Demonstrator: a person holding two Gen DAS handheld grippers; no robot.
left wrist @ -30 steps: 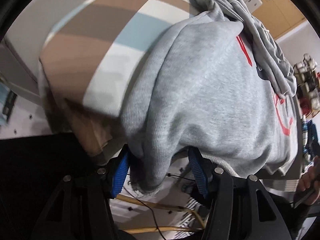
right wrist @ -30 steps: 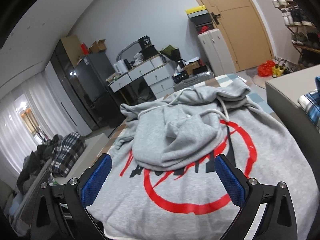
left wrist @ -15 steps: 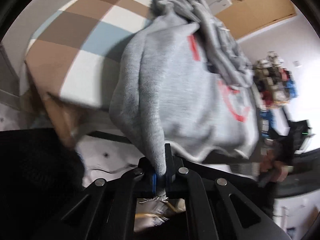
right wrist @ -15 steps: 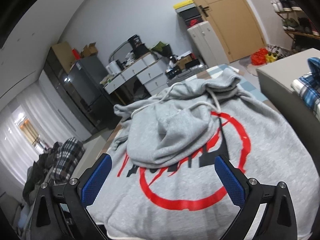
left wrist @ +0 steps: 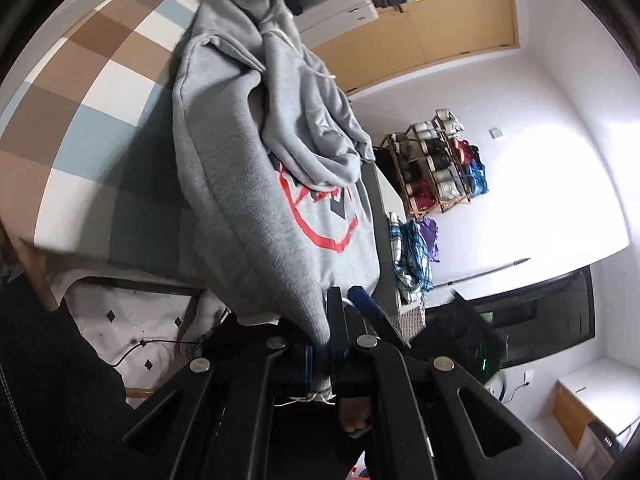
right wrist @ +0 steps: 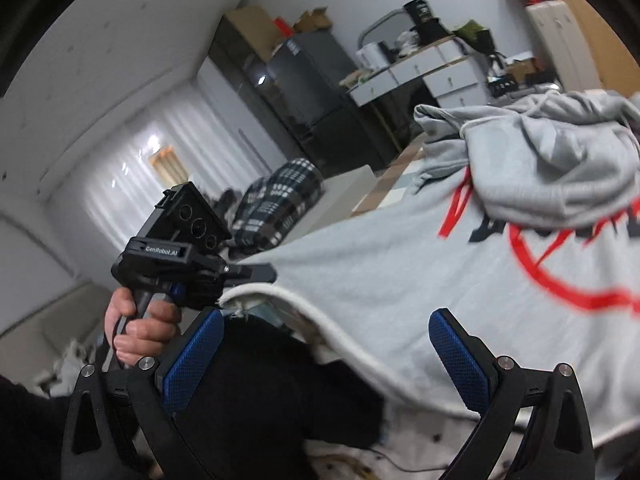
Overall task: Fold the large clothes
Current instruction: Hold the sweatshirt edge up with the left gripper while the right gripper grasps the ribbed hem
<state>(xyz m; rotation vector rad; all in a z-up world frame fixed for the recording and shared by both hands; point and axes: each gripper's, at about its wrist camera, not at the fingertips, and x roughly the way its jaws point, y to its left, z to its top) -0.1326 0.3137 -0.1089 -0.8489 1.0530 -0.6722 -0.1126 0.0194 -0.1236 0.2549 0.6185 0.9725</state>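
A grey hoodie (left wrist: 256,184) with a red and black print lies on a checked tablecloth (left wrist: 96,92), its hood and white drawstrings bunched on top. My left gripper (left wrist: 322,354) is shut on the hoodie's bottom hem corner and holds it lifted off the table edge. In the right wrist view the hoodie (right wrist: 420,280) spreads ahead, and the left gripper (right wrist: 240,276) shows pinching the hem at its left corner. My right gripper (right wrist: 324,350) is open and empty, just in front of the hem's near edge.
A table edge (left wrist: 132,280) runs below the hoodie. A pile of checked and purple clothes (left wrist: 412,252) lies on a grey surface to the right. A shoe rack (left wrist: 436,168) stands by the wall. A fridge (right wrist: 316,92) and desk (right wrist: 420,68) are across the room.
My left gripper shut on the hem corner and lifted it up and rightward. My right gripper swung left and lower toward the hem, still open.
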